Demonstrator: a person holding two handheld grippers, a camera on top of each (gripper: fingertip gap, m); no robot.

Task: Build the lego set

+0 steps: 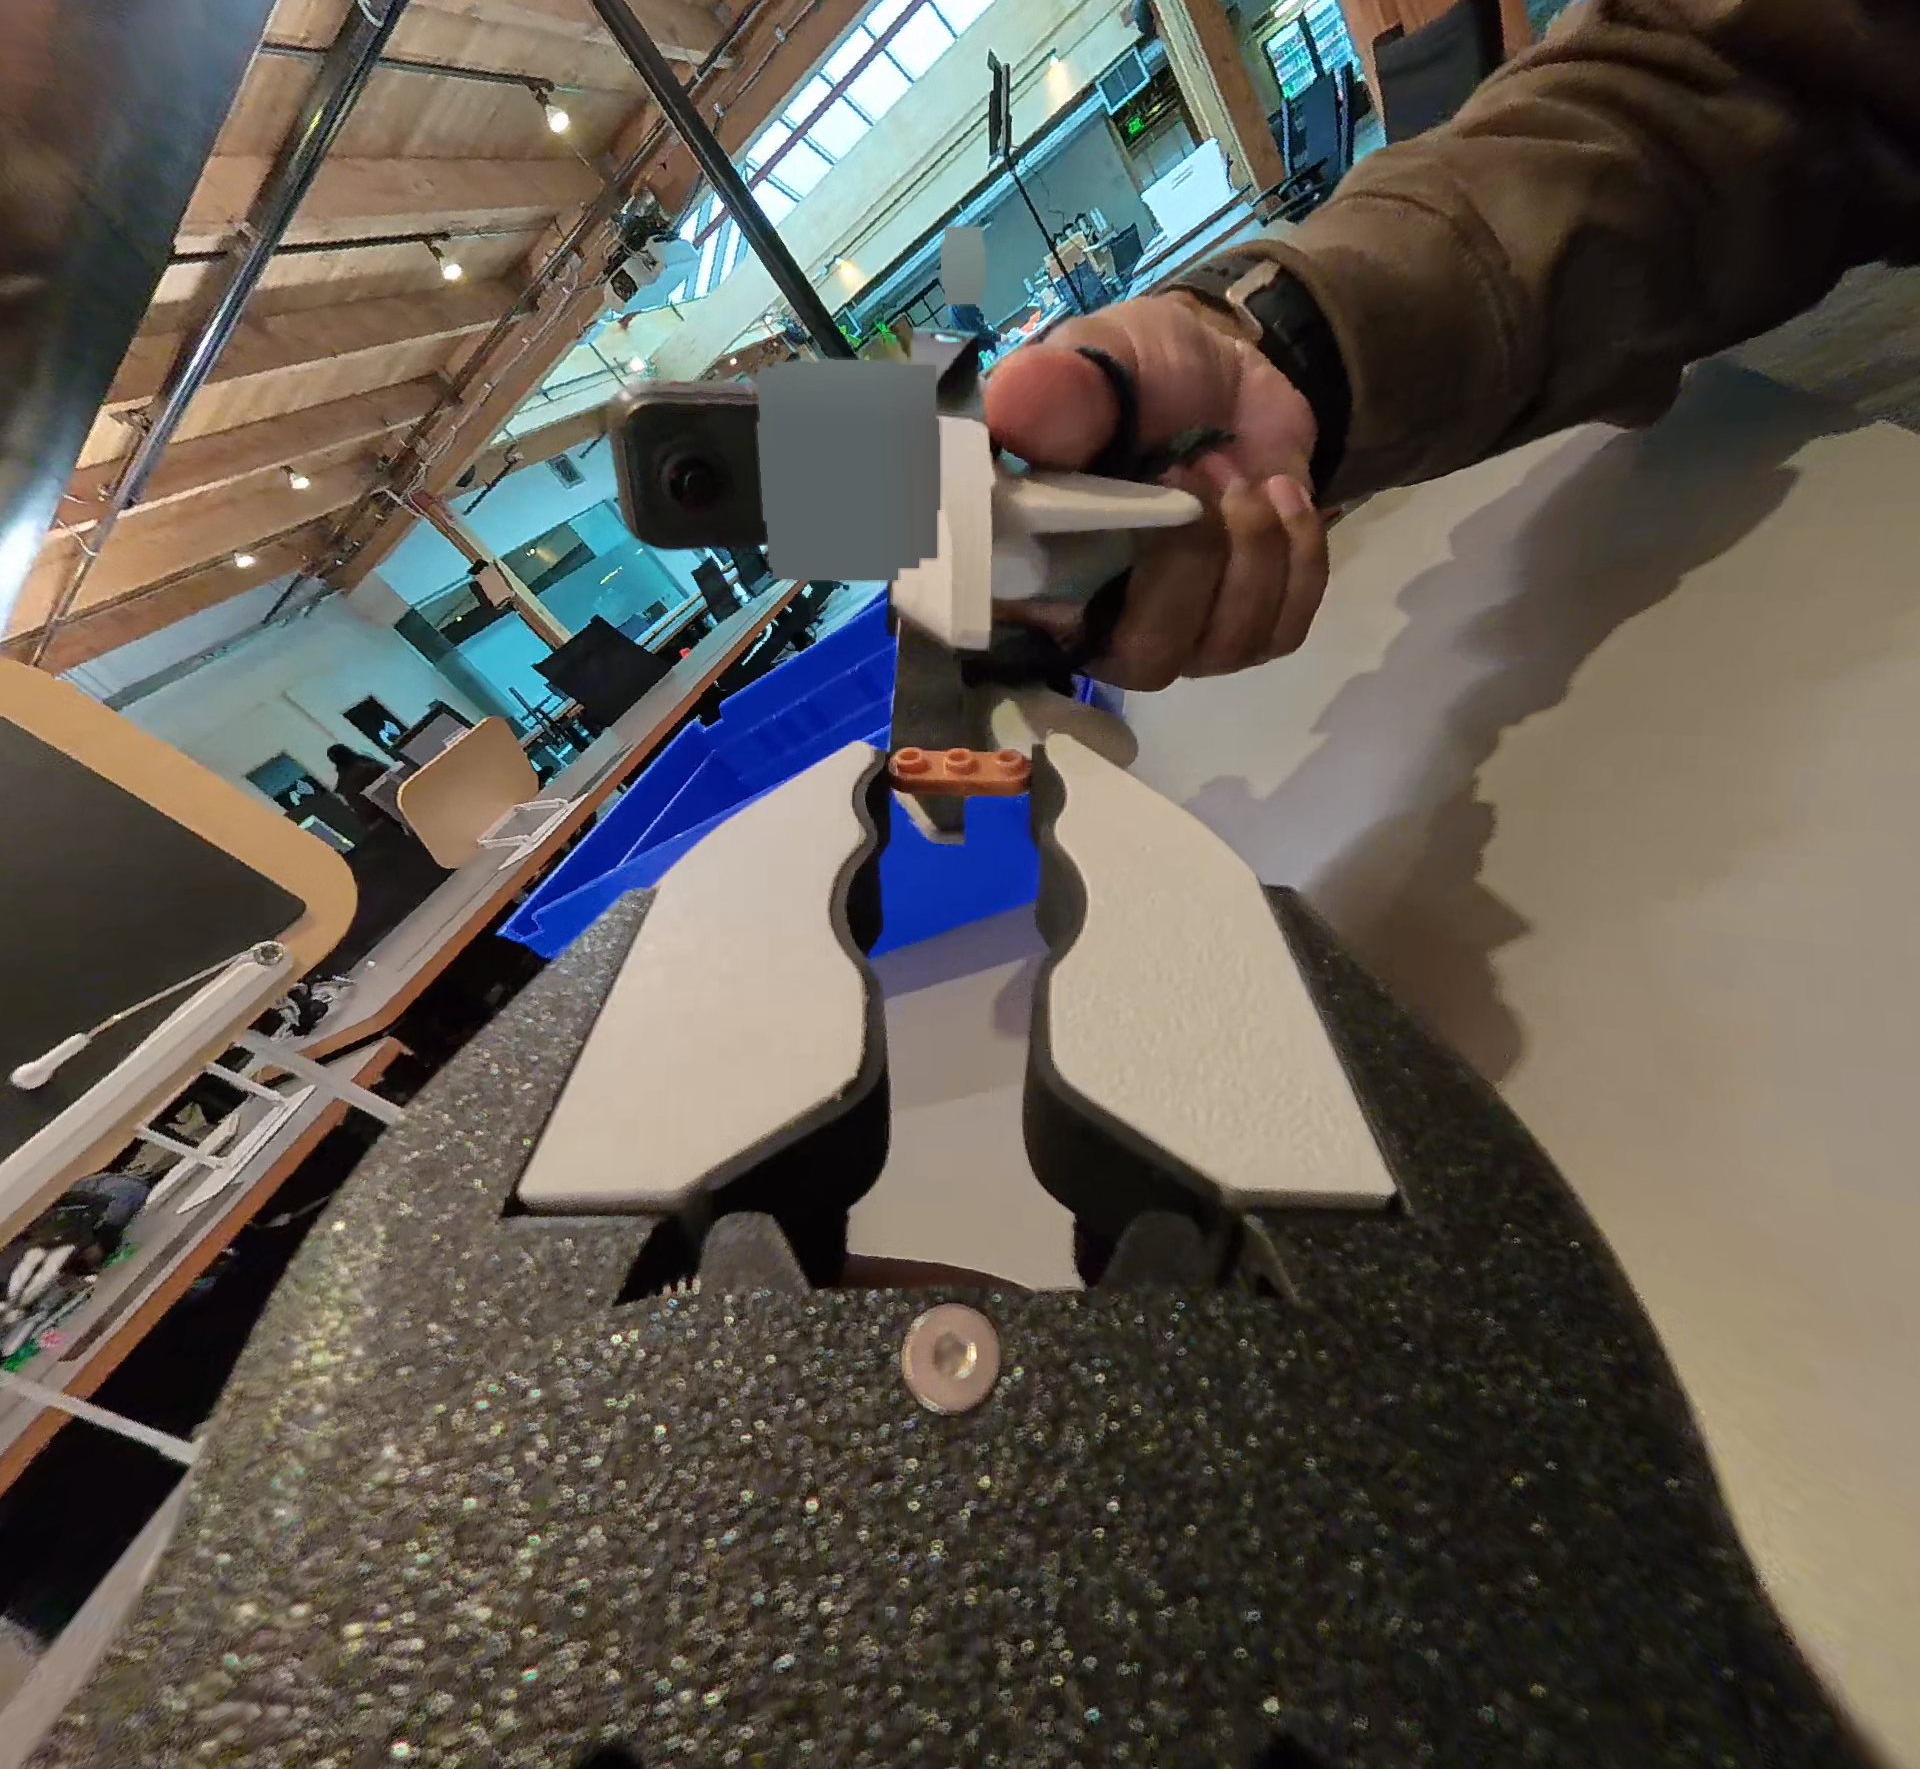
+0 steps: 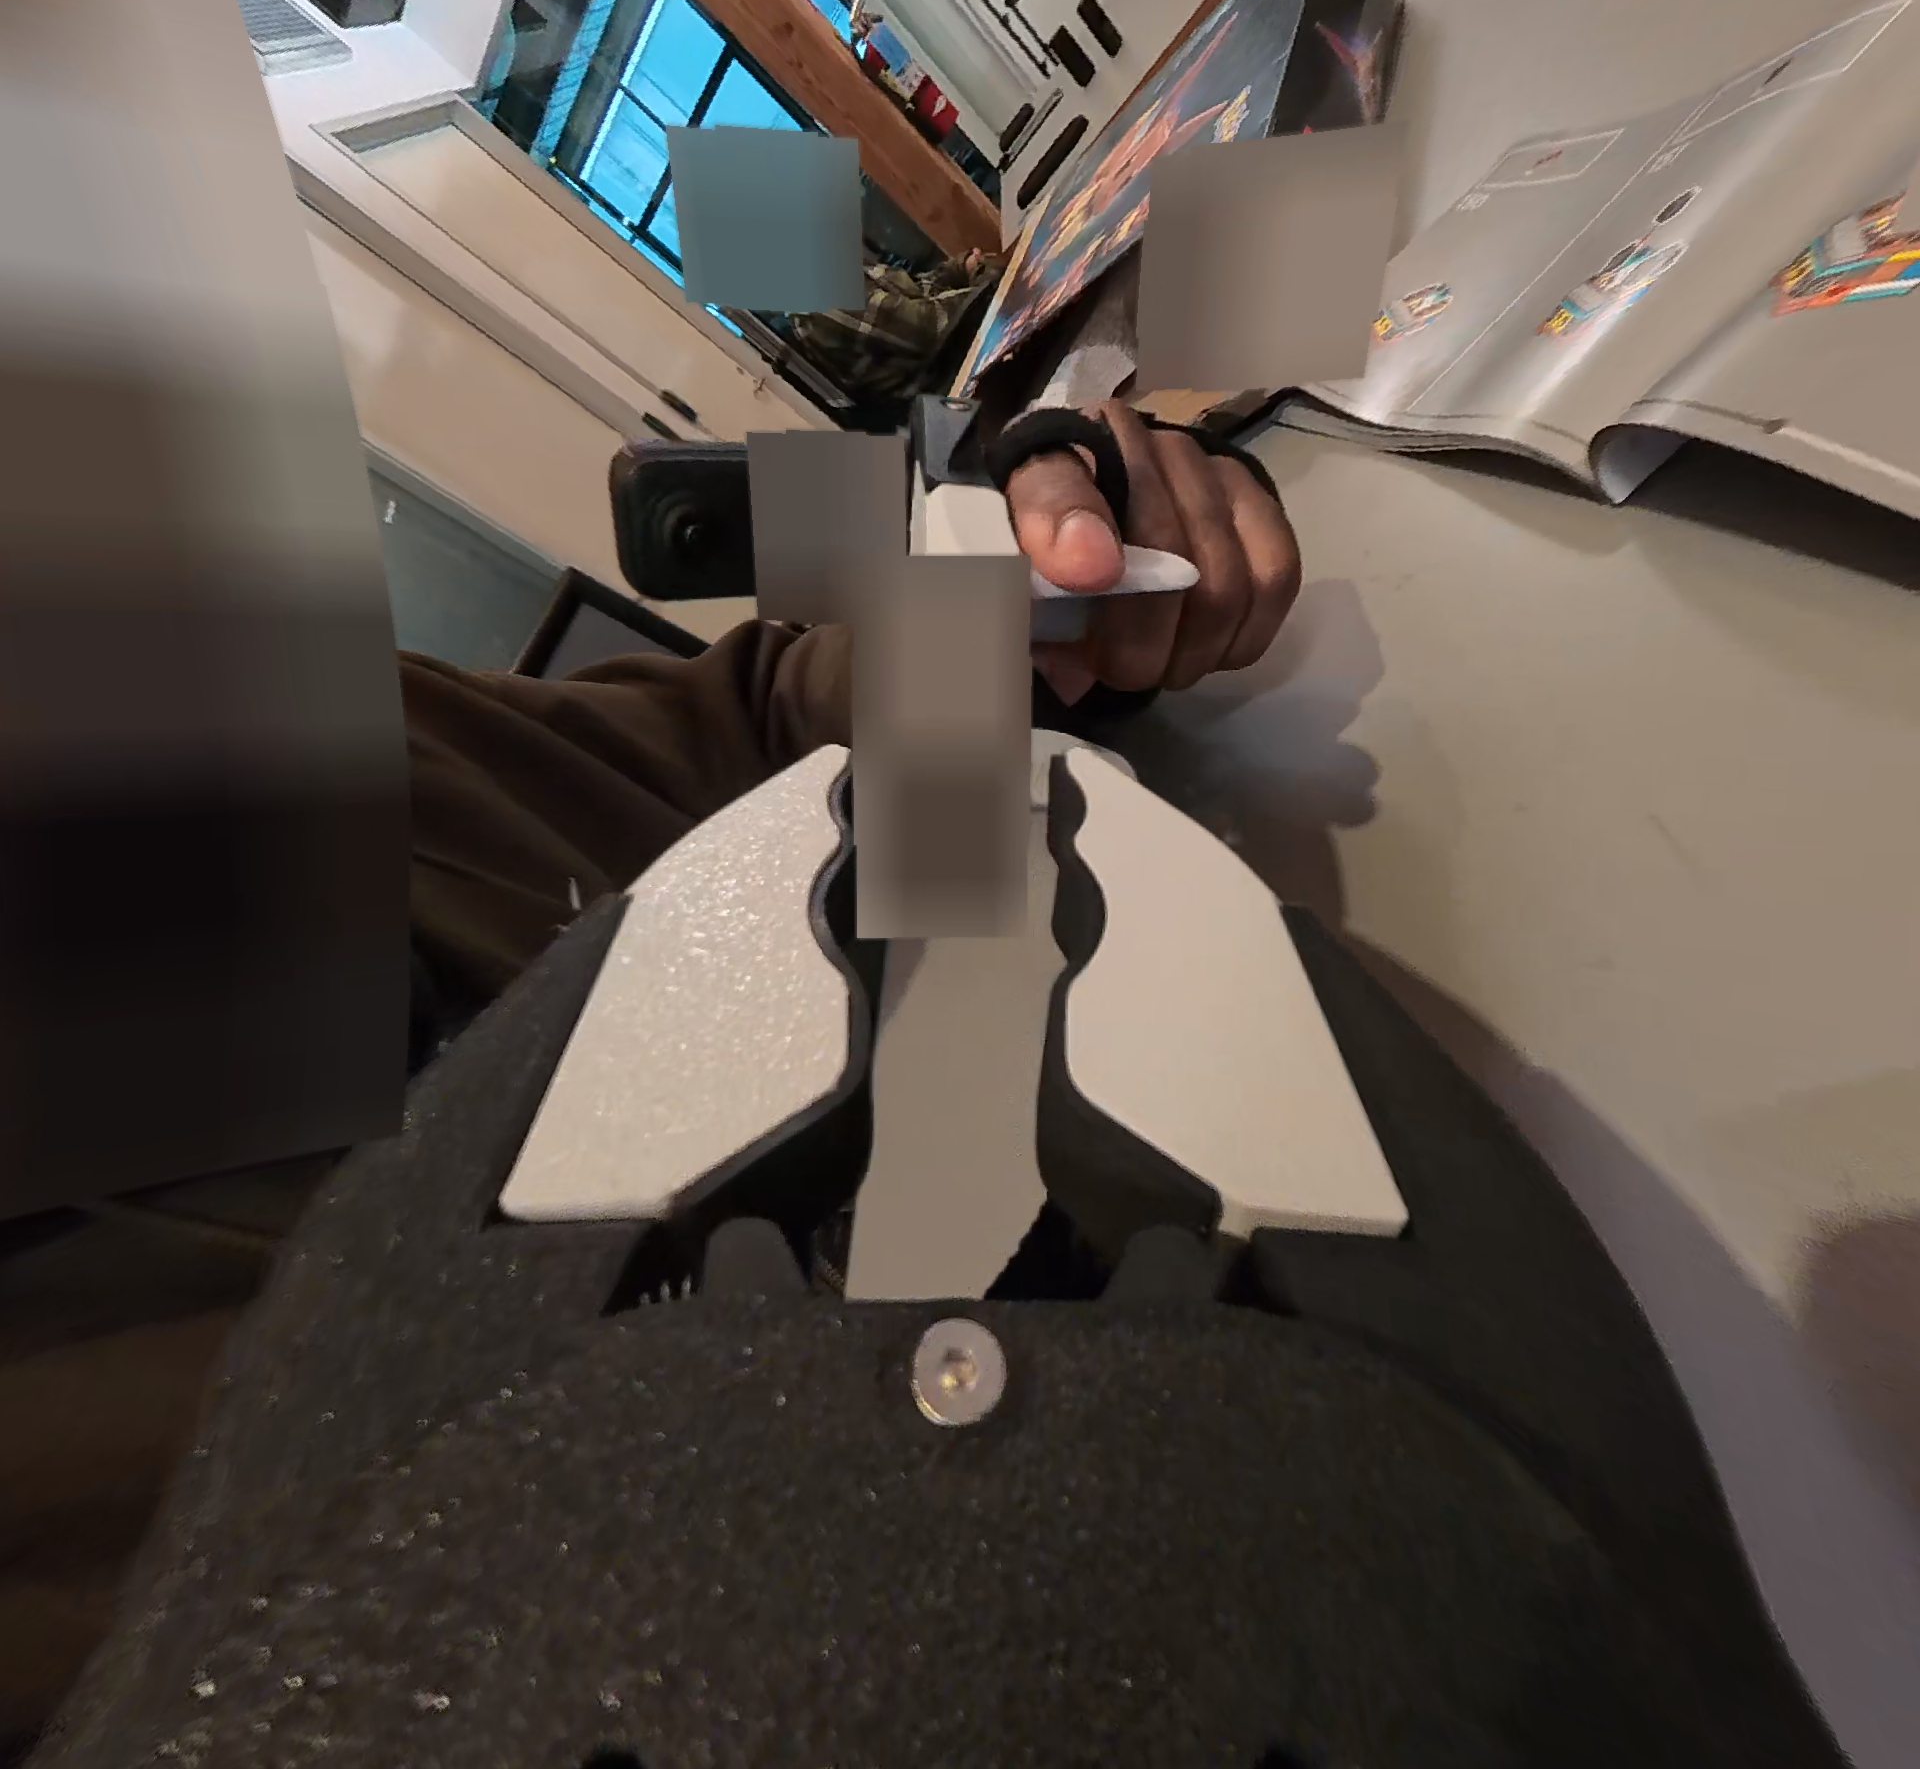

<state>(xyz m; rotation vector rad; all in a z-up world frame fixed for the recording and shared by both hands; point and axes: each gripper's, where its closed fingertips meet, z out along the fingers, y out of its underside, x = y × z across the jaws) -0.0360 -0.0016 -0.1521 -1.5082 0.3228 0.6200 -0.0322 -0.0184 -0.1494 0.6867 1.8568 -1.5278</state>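
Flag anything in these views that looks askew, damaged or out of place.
Nothing looks damaged or spilled. The left tool grips a small brown lego plate level between its tips, above the blue bins. The instruction booklet lies open on the table.

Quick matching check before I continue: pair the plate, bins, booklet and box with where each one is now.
1 brown plate
2 blue bins
3 instruction booklet
4 set box

A lying open on the table
B between the tips of the left tongs
C standing upright beside the booklet
D on the table, beyond the held plate

Pairs: 1-B, 2-D, 3-A, 4-C.
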